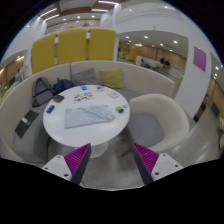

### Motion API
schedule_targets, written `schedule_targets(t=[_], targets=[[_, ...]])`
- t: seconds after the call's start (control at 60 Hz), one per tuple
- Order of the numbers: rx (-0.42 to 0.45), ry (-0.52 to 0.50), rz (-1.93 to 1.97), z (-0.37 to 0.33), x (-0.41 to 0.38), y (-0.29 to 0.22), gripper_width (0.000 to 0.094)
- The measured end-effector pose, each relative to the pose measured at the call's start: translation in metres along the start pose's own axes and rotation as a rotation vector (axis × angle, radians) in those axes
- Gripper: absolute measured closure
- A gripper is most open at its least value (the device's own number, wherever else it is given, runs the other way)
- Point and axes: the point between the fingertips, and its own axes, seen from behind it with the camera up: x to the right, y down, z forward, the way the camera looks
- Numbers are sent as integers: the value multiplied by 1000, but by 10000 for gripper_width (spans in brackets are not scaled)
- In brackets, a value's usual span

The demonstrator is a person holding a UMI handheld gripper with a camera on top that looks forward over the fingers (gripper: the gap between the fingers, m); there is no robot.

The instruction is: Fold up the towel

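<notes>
On the round white worktop [112, 128]: a pale grey-blue towel [88, 117] lies flat and unfolded, beyond the fingers and well apart from them.
Left of the worktop: a dark bag [42, 93] sits on the curved grey bench seat [25, 122]; it is off the approach line and should not interfere.
Left finger: its magenta pad [76, 158] shows at the near edge, pointing toward the worktop's near rim.
Fingers' state: the gripper [113, 160] is spread wide with nothing between the fingers; the towel is not yet touched.
Risk, grasp: judged from here, the towel lies flush on a smooth top, so the fingers could slide over the cloth or pinch only air; a low approach at a corner or edge seems needed.
Risk, drag: pulling one edge may shift the whole towel instead of folding it, since nothing pins it down.
Behind the towel: small dark and blue objects [84, 97] and white papers [108, 100] lie at the far side; a towel pushed that way could sweep them, or a fold could land on them.
Right finger: its magenta pad [151, 160] mirrors the left one.
Right of the worktop: a white rounded chair [160, 118] stands close to the rim; it may crowd a hand coming from that side.
Background: yellow partition panels [72, 48] stand far off, no obstacle.
</notes>
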Motion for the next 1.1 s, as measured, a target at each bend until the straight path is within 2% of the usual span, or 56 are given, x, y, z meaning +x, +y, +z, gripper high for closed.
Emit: schedule_targets(t=[0.317, 0.483, 0.683, 1.1], targets=[[62, -250, -164, 36, -174, -28, 65], [104, -307, -183, 76, -240, -39, 66], [186, -282, -182, 167, -286, -57, 65], [146, -235, -192, 382, -347, -48, 71]])
